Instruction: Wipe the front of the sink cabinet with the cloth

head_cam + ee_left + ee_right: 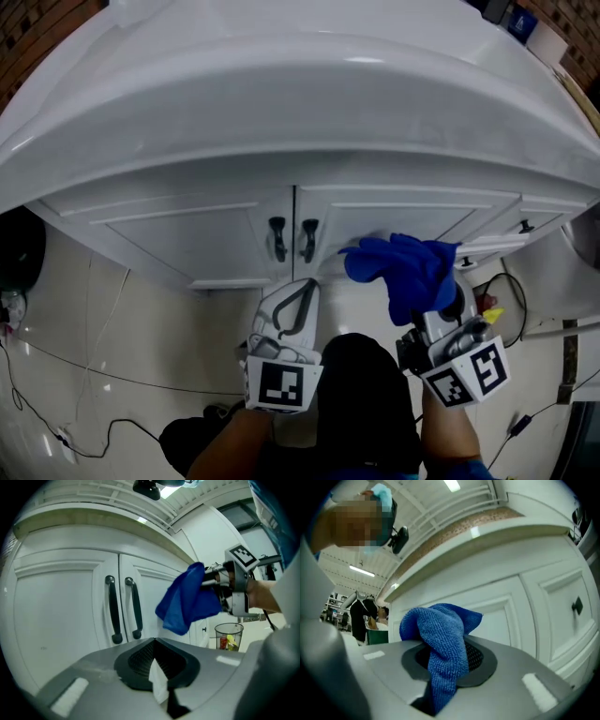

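Observation:
The white sink cabinet (178,230) has two doors with black handles (277,239) side by side at the middle seam. A blue cloth (405,270) hangs bunched in front of the right door's lower part, and my right gripper (437,305) is shut on it. In the left gripper view the cloth (187,602) droops from the right gripper (219,585), close to the door; whether they touch is unclear. The cloth (440,641) drapes over the jaws in the right gripper view. My left gripper (301,289) is shut, below the handles (112,609), with a small white scrap (158,681) at its seam.
The sink's rounded rim (300,103) overhangs the cabinet. A drawer with a small black knob (526,226) lies right of the doors. A clear container (228,637) stands on the floor to the right. Cables (84,417) run over the floor at left.

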A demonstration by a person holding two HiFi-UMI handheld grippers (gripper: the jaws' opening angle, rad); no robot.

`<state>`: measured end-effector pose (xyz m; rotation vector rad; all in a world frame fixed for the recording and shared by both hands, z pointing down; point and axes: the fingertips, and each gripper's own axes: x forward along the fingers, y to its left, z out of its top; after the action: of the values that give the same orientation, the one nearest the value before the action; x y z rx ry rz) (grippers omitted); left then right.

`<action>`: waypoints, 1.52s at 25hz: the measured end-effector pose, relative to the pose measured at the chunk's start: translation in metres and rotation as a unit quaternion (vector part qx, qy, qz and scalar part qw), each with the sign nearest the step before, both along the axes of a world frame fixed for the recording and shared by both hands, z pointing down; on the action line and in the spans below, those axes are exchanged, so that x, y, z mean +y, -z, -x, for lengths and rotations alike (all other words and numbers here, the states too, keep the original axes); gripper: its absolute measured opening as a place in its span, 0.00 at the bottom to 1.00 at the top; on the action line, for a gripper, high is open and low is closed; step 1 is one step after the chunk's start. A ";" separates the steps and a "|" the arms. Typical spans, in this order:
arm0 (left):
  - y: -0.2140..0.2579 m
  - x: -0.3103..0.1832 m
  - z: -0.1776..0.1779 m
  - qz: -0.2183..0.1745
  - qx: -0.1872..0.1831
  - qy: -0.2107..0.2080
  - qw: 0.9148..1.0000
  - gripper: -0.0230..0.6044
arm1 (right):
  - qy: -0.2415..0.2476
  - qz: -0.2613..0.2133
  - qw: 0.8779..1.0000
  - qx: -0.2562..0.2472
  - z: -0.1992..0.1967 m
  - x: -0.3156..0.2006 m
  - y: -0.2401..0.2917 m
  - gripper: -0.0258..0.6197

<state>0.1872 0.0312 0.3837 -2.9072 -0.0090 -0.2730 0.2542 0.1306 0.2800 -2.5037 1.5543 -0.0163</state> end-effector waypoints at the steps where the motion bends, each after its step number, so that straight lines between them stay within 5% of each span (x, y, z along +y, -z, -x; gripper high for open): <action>1: 0.004 0.003 -0.001 0.000 0.005 -0.003 1.000 0.04 | -0.008 -0.021 1.000 0.018 -0.002 0.003 0.021 0.16; 5: 0.006 0.011 -0.002 -0.006 0.008 -0.017 1.000 0.04 | -0.042 -0.068 0.994 0.069 -0.019 0.005 0.080 0.16; 11: 0.007 0.004 0.001 -0.001 0.007 -0.006 1.000 0.04 | -0.068 -0.058 0.993 0.075 -0.035 0.001 0.086 0.16; 23: -0.017 0.005 -0.007 0.016 -0.014 -0.008 1.000 0.04 | -0.066 0.070 0.994 -0.048 -0.048 0.000 -0.073 0.16; 38: -0.060 0.018 -0.012 0.051 -0.081 -0.024 0.995 0.04 | -0.040 0.215 0.961 -0.172 -0.055 -0.006 -0.262 0.16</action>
<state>0.1993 0.0489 0.4438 -2.9722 -0.1235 -0.5126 0.3090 0.1248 0.5420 -2.6767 1.4207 -0.8139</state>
